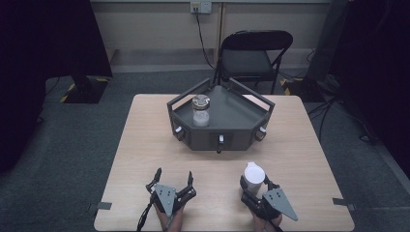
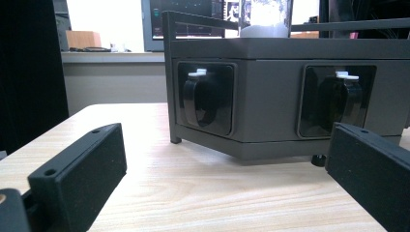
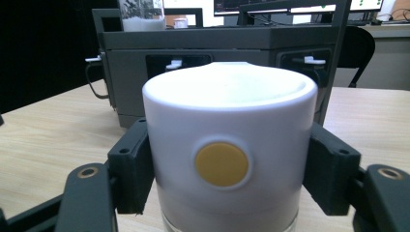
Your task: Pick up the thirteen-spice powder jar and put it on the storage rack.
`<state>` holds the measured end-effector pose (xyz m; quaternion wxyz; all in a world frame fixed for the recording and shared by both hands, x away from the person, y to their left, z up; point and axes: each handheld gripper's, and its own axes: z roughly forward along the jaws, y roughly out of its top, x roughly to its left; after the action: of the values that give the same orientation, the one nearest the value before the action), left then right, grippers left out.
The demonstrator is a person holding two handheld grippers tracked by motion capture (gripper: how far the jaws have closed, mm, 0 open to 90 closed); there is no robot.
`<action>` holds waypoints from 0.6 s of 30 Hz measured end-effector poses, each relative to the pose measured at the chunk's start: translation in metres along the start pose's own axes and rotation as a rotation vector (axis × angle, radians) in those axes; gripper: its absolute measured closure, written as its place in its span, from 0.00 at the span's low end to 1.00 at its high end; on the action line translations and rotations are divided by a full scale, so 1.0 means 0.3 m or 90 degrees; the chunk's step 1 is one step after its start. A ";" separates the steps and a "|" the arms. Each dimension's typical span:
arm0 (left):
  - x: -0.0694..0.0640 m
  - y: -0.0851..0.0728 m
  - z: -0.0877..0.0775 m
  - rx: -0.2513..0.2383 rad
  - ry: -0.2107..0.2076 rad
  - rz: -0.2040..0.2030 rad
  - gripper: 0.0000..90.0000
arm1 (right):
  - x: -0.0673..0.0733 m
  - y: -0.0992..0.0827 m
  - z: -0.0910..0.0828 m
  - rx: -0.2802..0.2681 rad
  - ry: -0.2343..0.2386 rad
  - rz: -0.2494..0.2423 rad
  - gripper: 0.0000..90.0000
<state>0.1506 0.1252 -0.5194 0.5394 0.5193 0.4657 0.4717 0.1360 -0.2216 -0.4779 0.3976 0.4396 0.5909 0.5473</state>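
Note:
A white cylindrical container (image 1: 254,174) with a round yellow dot (image 3: 222,164) stands on the table near the front right, and my right gripper (image 1: 255,183) is shut on it, jaws pressed against both its sides (image 3: 227,159). Near the front left, my left gripper (image 1: 174,172) is open with nothing between its jaws (image 2: 227,145), and it faces a dark grey railed stand (image 1: 241,131) at the table's middle. Recessed black knobs (image 2: 205,96) with white tabs line the stand's front. On top of the stand is a glass jar (image 1: 201,112) with a metal lid and white contents.
The wooden table (image 1: 145,145) has bare surface left and right of the stand. Behind its far edge is a black folding chair (image 1: 254,58), with a wall socket (image 1: 200,7) and a hanging cable. Dark curtains stand at both back corners.

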 end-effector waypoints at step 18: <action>0.000 0.000 0.000 0.000 0.000 0.000 0.00 | -0.033 0.042 0.002 0.011 0.028 -0.009 0.33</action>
<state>0.1506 0.1252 -0.5194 0.5393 0.5194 0.4657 0.4717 0.1406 -0.2306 -0.4657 0.3848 0.4269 0.6072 0.5487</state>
